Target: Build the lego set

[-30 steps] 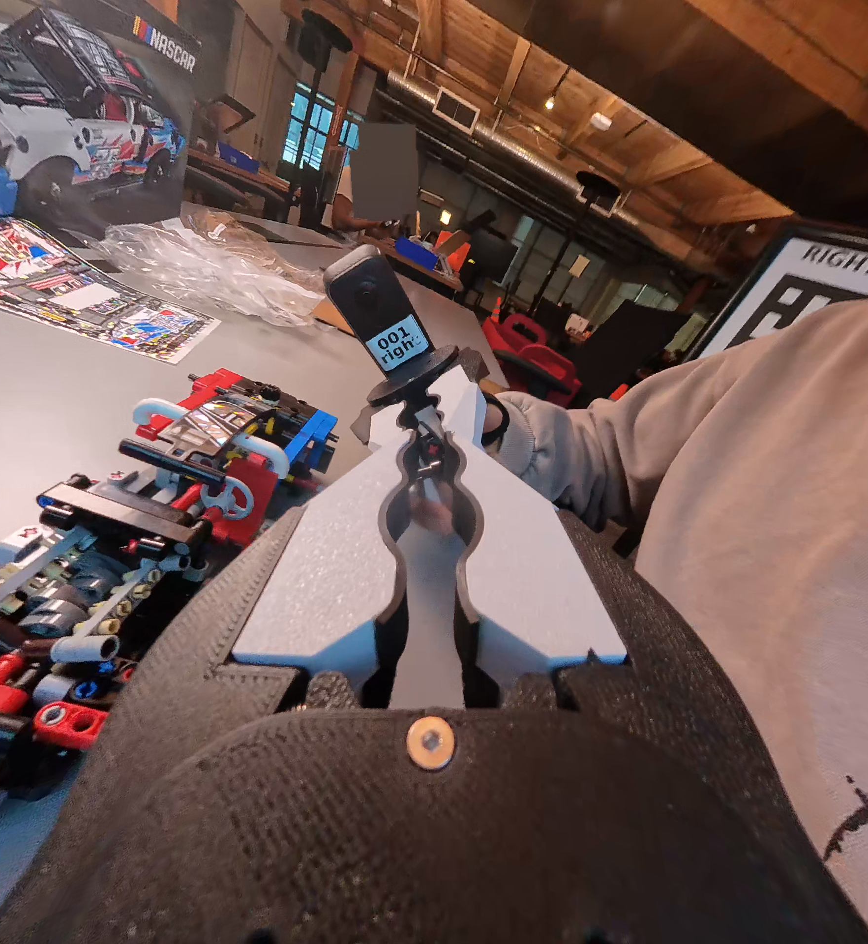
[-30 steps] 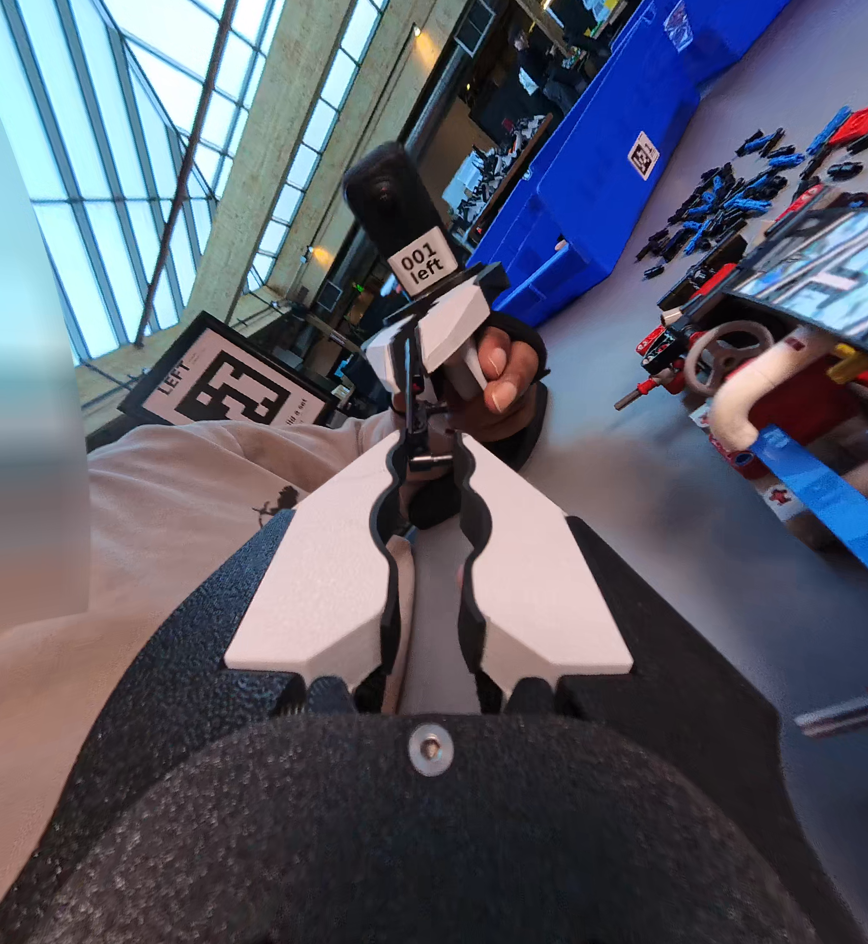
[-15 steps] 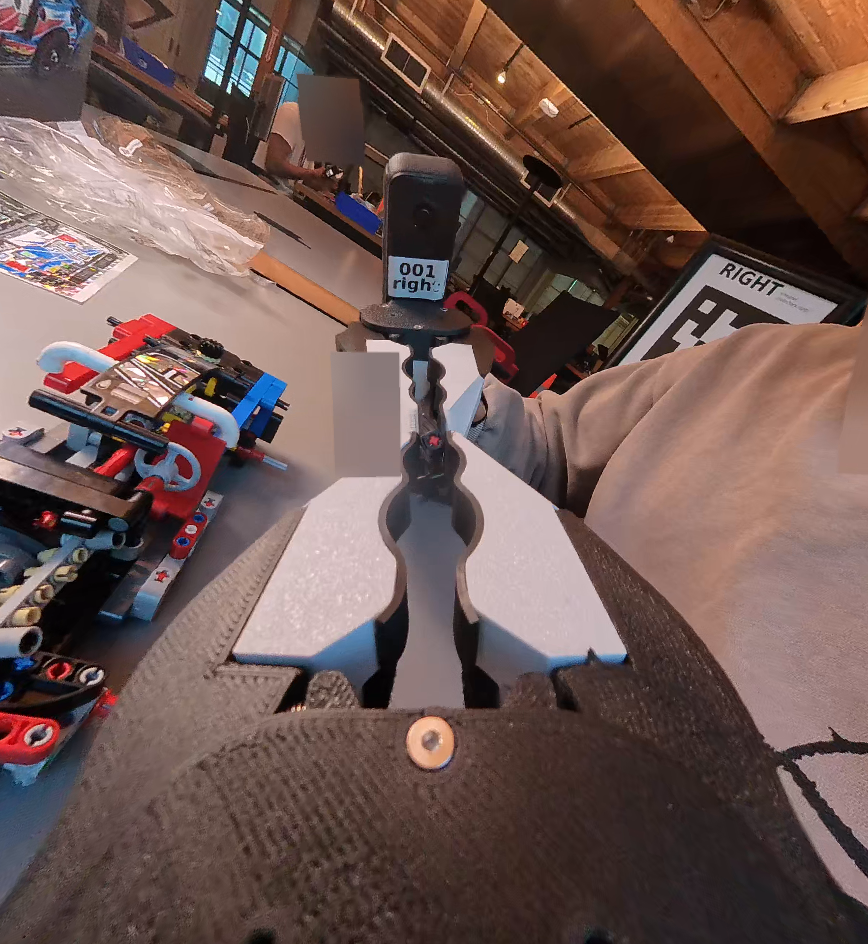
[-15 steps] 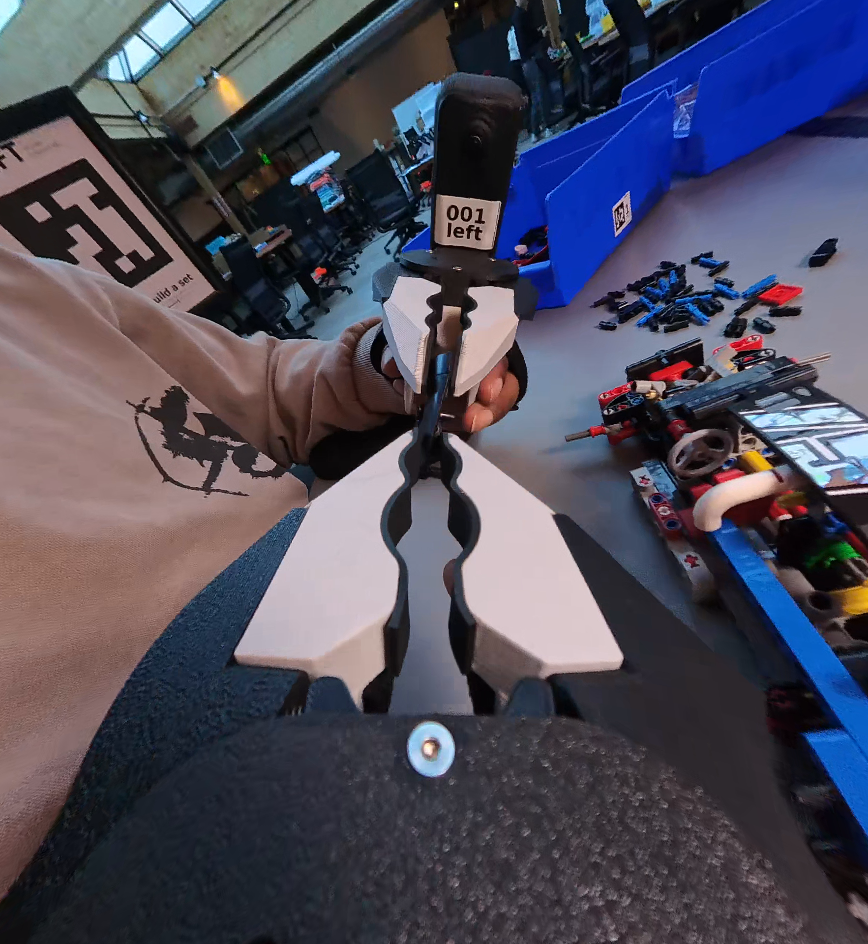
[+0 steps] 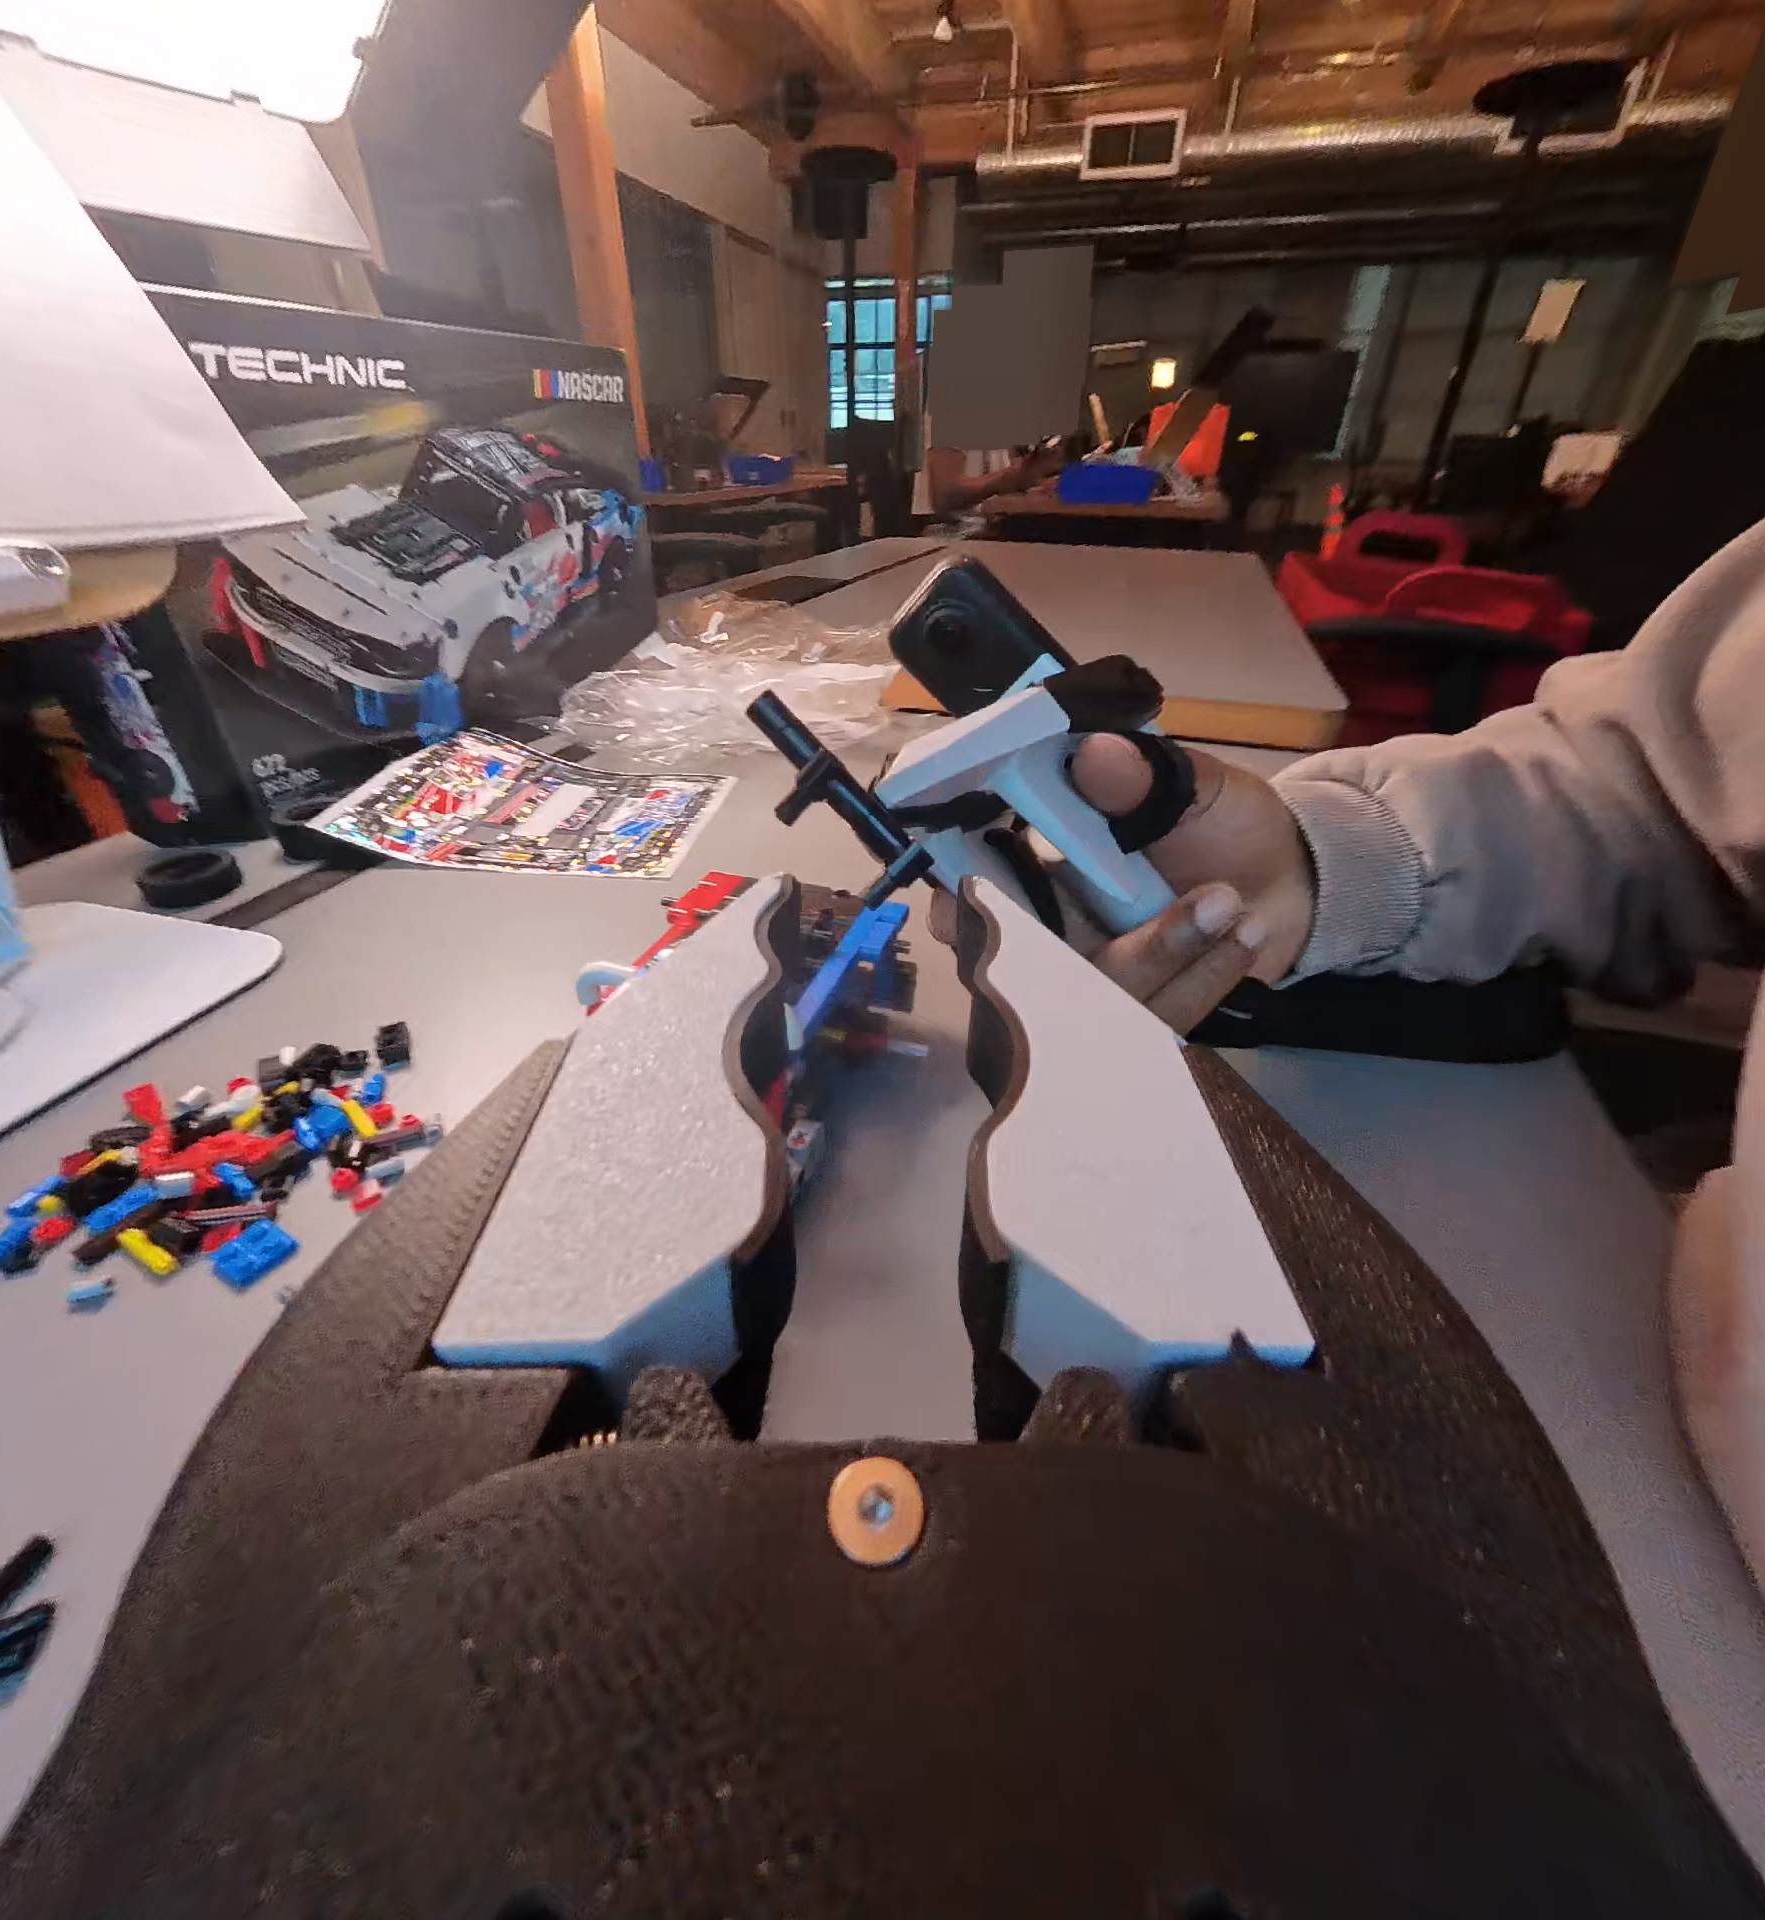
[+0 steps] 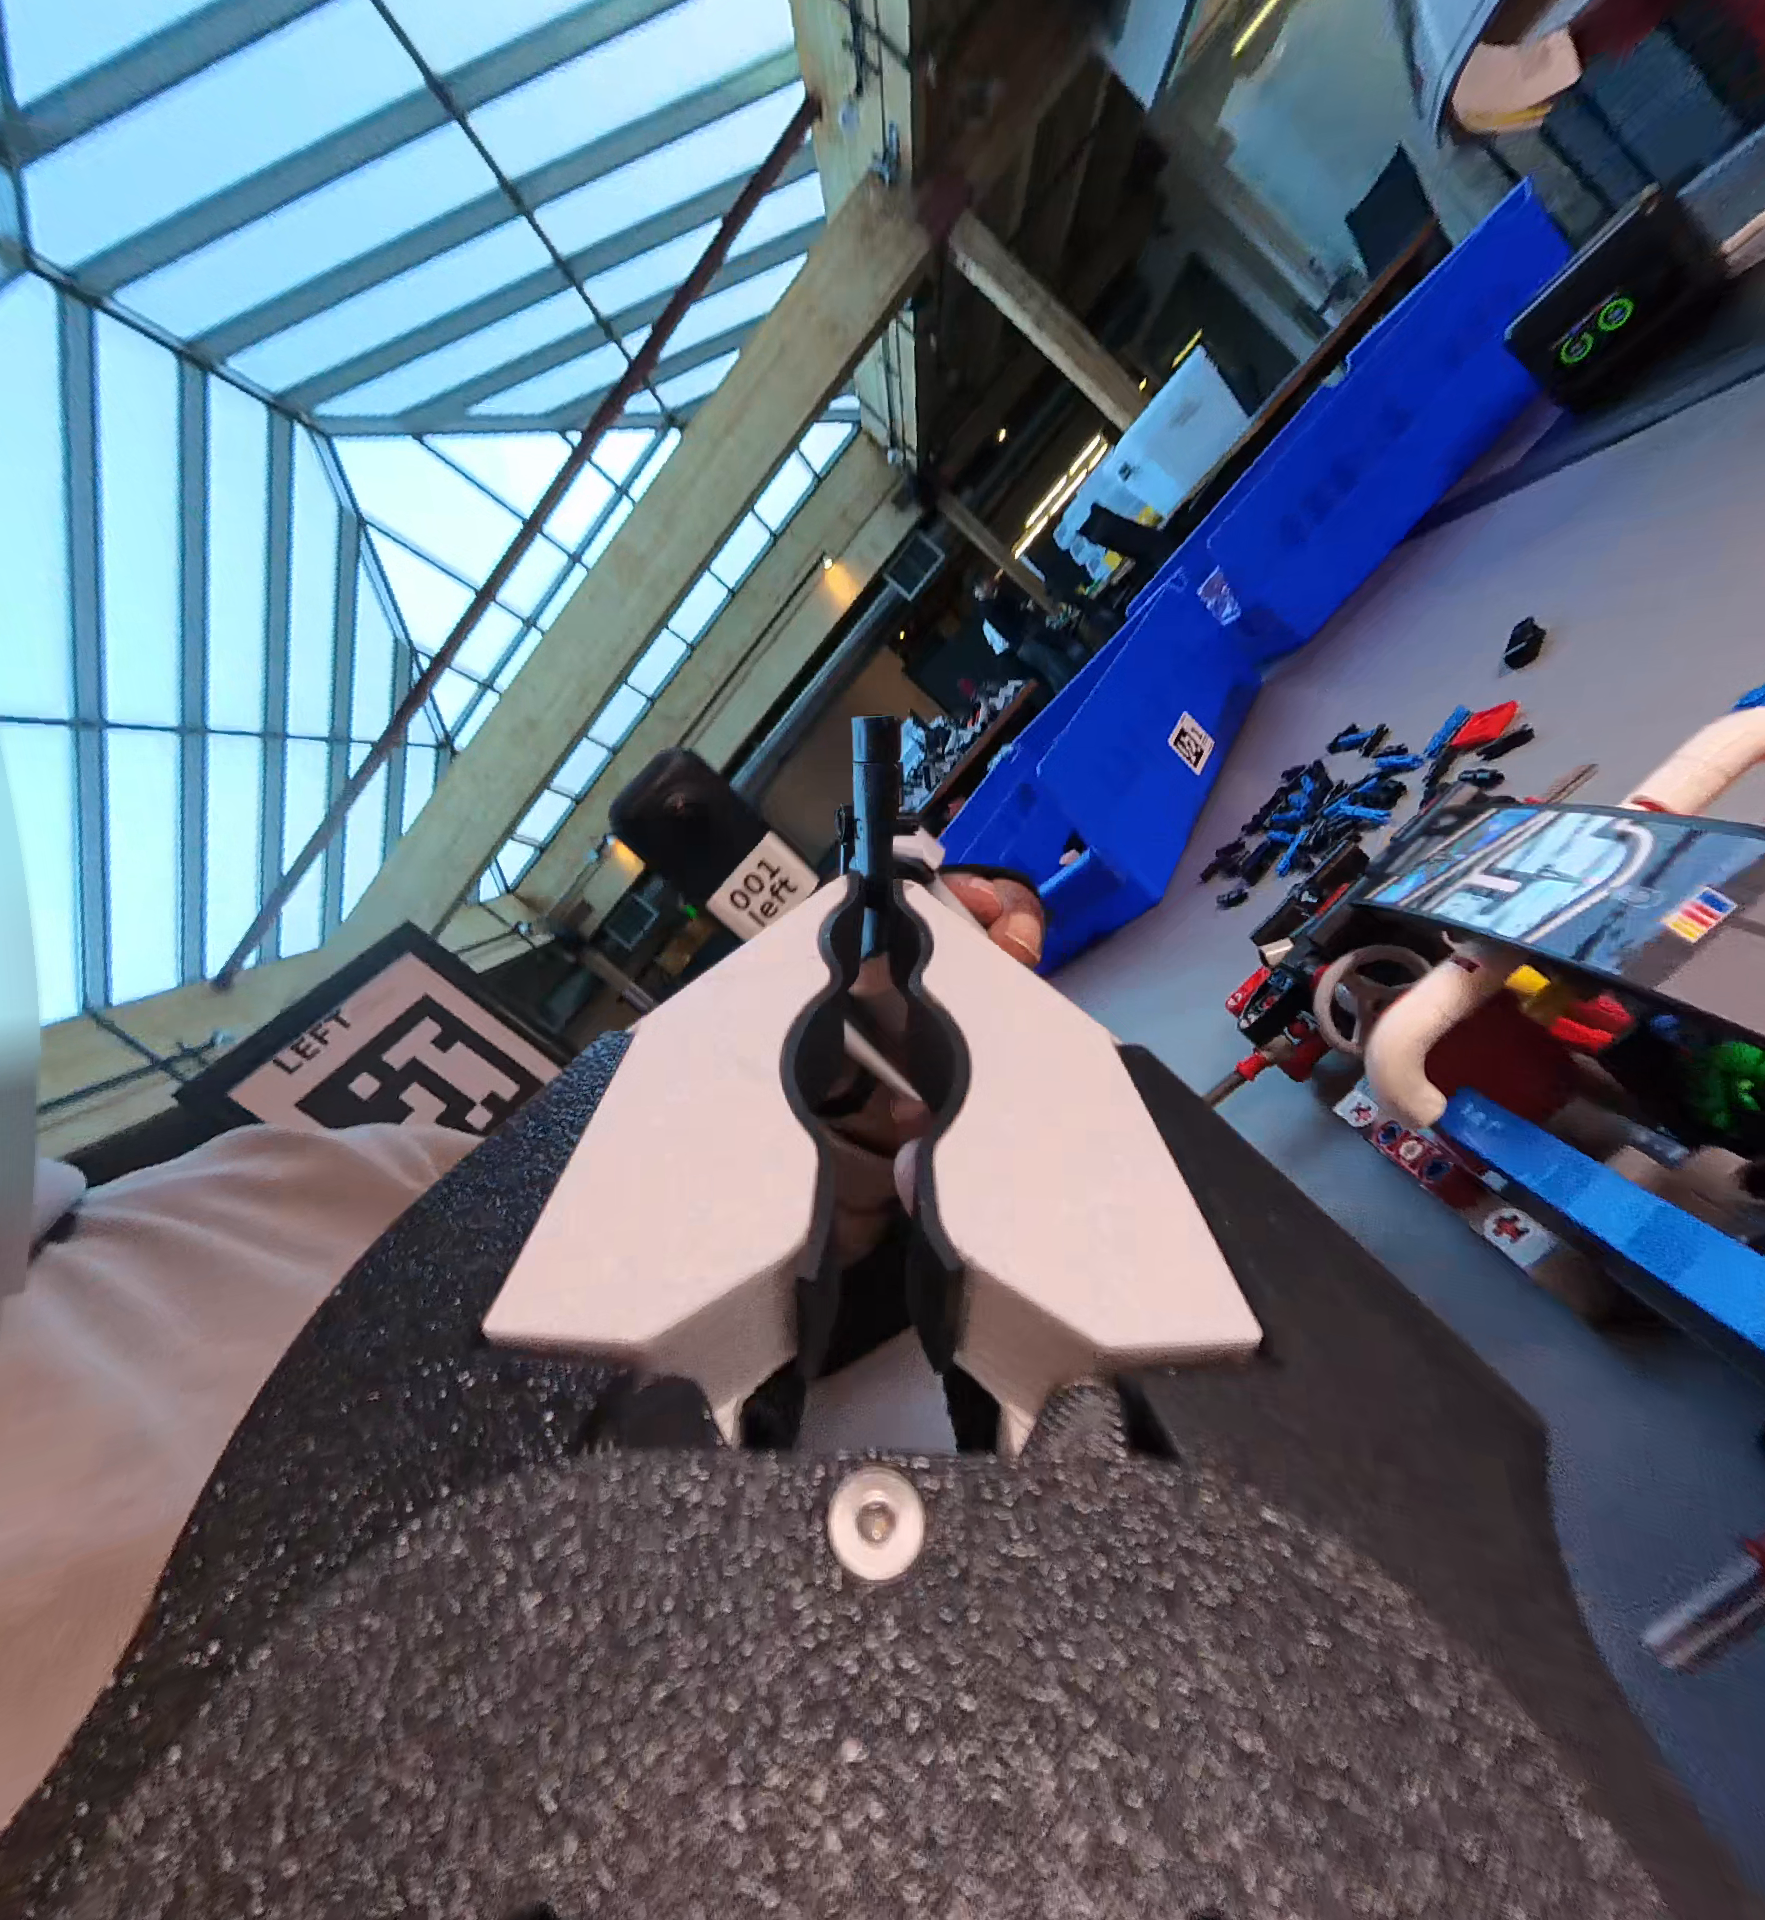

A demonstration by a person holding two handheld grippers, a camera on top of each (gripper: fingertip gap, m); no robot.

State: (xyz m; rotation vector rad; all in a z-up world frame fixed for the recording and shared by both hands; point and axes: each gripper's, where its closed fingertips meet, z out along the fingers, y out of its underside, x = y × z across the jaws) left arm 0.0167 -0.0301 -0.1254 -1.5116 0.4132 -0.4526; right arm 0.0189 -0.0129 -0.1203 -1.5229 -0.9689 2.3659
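— What's laid out, biggest first?

— A grey worktop (image 5: 462, 935). On it sits the half-built car chassis of red, blue and black plastic beams (image 6: 1543, 1049), and off to the far side of it a loose heap of small coloured bricks (image 5: 182, 1153).

— And the two tools?

— The left gripper (image 5: 862, 914) has its fingers wide apart with nothing between them, hovering right over the chassis. The right gripper (image 6: 873, 904) has its fingers pressed together on a thin black plastic axle with a small cross-peg (image 5: 836, 800).

— Where does the axle point?

— Its long axis slants up and away from the right fingertips, free end toward the box side. It sits just beyond the left fingertips, slightly to their right, above the chassis. The right gripper is the one placed to seat it, I'd judge.
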